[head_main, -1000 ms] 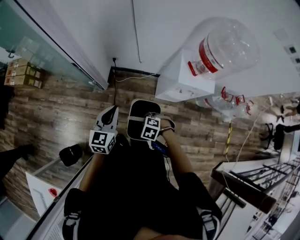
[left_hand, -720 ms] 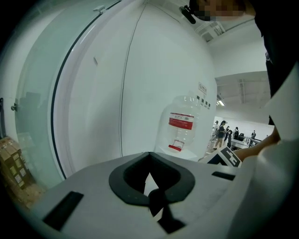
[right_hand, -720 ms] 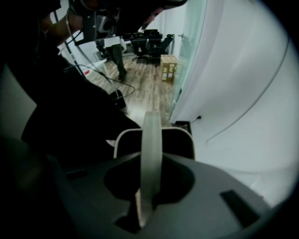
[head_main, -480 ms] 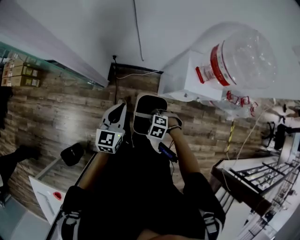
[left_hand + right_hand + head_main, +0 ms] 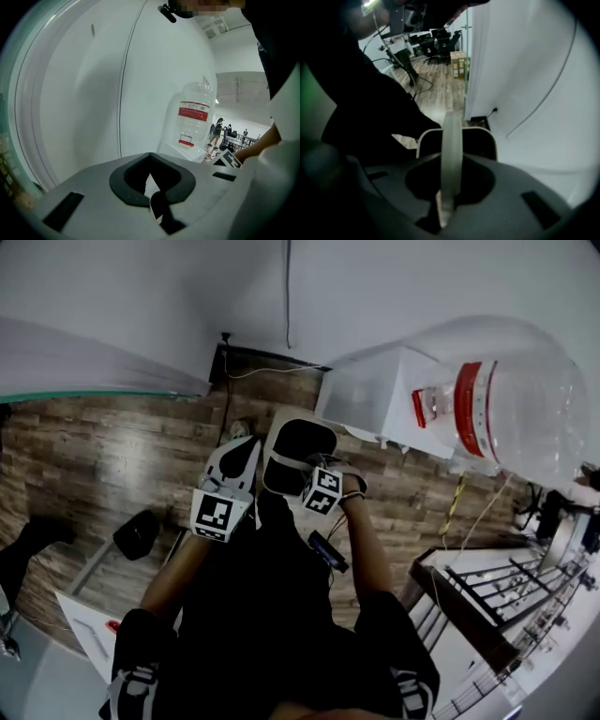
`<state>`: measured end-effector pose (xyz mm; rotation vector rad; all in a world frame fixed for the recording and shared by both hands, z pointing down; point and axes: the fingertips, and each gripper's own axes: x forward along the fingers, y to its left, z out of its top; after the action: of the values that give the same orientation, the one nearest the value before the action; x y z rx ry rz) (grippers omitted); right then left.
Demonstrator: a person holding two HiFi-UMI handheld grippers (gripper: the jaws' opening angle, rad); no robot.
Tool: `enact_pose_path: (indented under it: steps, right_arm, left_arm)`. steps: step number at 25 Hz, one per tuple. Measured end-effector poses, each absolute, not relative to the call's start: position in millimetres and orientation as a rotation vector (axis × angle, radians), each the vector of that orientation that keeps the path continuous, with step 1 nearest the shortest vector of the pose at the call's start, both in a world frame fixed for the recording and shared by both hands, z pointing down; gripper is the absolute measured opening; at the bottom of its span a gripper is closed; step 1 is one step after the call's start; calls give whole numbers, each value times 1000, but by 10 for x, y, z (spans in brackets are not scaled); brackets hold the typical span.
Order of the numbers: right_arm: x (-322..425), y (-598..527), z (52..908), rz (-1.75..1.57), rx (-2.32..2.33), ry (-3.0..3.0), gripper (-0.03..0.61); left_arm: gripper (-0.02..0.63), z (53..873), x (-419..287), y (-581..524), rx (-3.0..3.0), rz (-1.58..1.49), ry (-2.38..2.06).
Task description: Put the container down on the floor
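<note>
The container (image 5: 298, 448) is a white bin with a dark inside, held above the wood-plank floor (image 5: 103, 451) in front of the person. My right gripper (image 5: 302, 470) is shut on its near rim. In the right gripper view that rim (image 5: 452, 136) runs as a pale upright strip between the jaws of the right gripper (image 5: 448, 187). My left gripper (image 5: 244, 451) hangs just left of the container, shut with nothing in it. In the left gripper view the left gripper (image 5: 151, 190) has its jaws meeting along a zigzag seam.
A white water dispenser (image 5: 380, 399) with a big clear red-capped bottle (image 5: 525, 418) stands against the white wall, to the right. The bottle (image 5: 192, 119) also shows ahead of the left jaws. A dark object (image 5: 138, 532) lies on the floor at left; a metal rack (image 5: 487, 587) is at right.
The head view has tilted, so the dispenser and bottle slid right and grew. Both grippers and the container shifted slightly right and farther out; the holds are unchanged.
</note>
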<state>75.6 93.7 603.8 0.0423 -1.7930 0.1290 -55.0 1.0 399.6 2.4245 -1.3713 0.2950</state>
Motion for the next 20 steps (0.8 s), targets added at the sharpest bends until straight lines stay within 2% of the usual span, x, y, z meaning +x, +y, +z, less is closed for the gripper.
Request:
enact_pose_path:
  steps: [20]
  right_arm:
    - [850, 189, 7971, 197, 89, -1770, 51]
  left_arm:
    - [26, 5310, -690, -578, 2325, 338, -1396]
